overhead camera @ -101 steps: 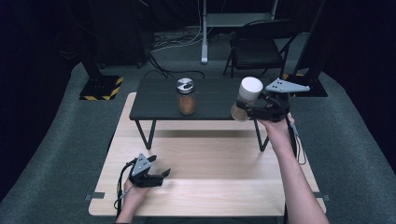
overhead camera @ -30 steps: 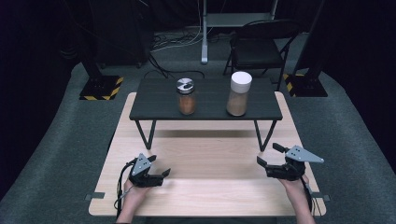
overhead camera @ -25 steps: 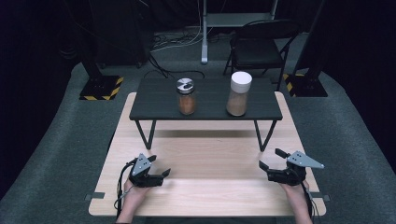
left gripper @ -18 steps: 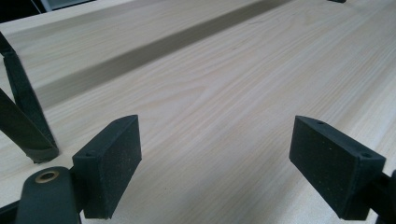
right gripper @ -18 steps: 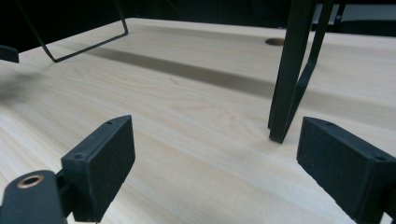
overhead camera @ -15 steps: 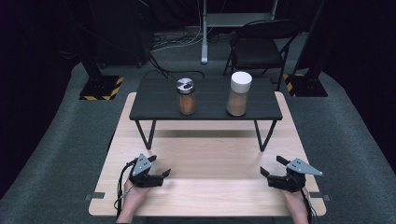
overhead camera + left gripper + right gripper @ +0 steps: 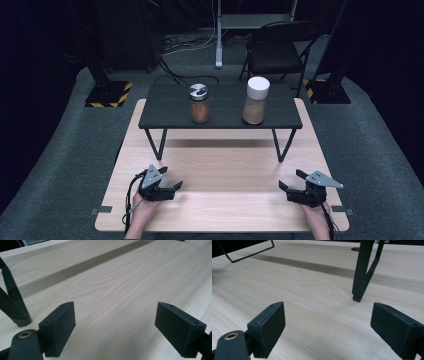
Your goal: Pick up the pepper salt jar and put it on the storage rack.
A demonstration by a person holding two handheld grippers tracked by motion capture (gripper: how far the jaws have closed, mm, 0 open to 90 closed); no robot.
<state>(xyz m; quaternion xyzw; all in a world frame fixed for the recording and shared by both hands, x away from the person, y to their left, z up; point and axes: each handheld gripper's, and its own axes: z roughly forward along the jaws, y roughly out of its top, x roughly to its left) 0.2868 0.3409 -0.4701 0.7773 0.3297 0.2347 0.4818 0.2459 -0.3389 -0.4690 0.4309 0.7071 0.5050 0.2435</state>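
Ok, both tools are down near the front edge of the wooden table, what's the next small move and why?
Probably none: the task looks finished. The white-lidded jar and the metal-lidded jar stand upright on the small black table, and the left tool and right tool rest open and empty.

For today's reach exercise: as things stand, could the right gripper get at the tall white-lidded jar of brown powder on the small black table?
Probably yes. The right gripper rests open and empty on the pale wooden table, and nothing lies between it and the tall white-lidded jar, which stands apart from the shorter metal-lidded jar.
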